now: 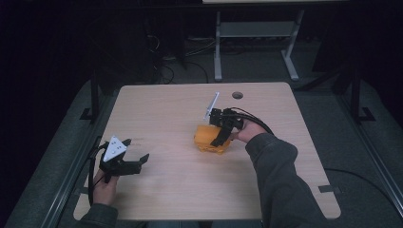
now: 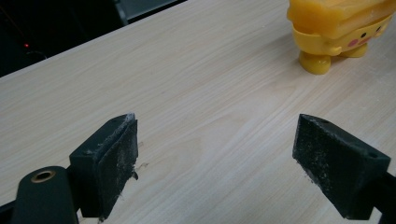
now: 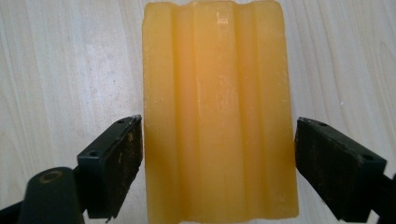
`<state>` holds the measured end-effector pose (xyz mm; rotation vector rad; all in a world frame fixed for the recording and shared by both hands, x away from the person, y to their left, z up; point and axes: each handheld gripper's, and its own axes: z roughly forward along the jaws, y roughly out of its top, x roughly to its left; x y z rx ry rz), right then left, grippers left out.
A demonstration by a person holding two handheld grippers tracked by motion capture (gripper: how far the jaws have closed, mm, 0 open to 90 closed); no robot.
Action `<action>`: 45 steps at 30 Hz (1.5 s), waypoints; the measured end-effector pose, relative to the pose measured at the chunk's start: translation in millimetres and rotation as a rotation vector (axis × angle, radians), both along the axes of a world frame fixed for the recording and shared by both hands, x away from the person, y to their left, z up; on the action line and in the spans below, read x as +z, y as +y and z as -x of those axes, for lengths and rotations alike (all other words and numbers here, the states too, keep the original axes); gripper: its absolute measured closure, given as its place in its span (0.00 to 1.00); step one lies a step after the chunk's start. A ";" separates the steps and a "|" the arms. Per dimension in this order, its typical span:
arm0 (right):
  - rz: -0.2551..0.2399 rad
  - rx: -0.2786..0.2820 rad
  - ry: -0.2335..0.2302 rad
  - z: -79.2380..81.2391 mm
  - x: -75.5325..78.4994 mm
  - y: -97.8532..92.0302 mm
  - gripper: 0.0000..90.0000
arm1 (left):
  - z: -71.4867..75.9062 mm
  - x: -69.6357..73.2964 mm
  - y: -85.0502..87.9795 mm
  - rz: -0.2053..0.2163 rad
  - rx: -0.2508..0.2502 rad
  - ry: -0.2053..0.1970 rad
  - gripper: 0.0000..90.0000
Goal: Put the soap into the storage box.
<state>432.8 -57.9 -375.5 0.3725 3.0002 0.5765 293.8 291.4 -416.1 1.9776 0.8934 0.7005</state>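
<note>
A yellow ridged bar point(image 3: 219, 93) lies on top of a yellow toy-like holder point(image 1: 207, 138) with stubby feet and a small face point(image 2: 336, 35), standing near the middle of the wooden table point(image 1: 180, 190). My right gripper point(image 1: 221, 137) reaches down over it and is open. One black jaw stands on each long side of the bar, close to its edges; I cannot tell whether they touch it. My left gripper point(image 1: 135, 152) hovers open over bare wood at the table's front left, with the holder farther off in the left gripper view.
A round cable hole point(image 1: 237, 95) sits near the table's far edge. Behind the table stands a grey desk frame point(image 1: 252, 42) with cables on the dark floor. Bare wood point(image 2: 210, 93) lies between my left gripper and the holder.
</note>
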 end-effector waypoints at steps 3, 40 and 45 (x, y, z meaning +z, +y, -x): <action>-0.003 -0.004 -0.001 0.4 1.3 -2.0 0.18 | -0.1 -0.2 -0.1 0.002 0.000 0.000 0.15; -0.065 -0.053 -0.006 10.6 9.9 -31.9 0.18 | -0.8 -1.1 -1.5 -0.002 0.000 0.002 0.15; -0.066 -0.063 -0.003 12.4 9.9 -36.8 0.18 | -0.9 -1.3 -1.6 -0.003 0.000 0.003 0.15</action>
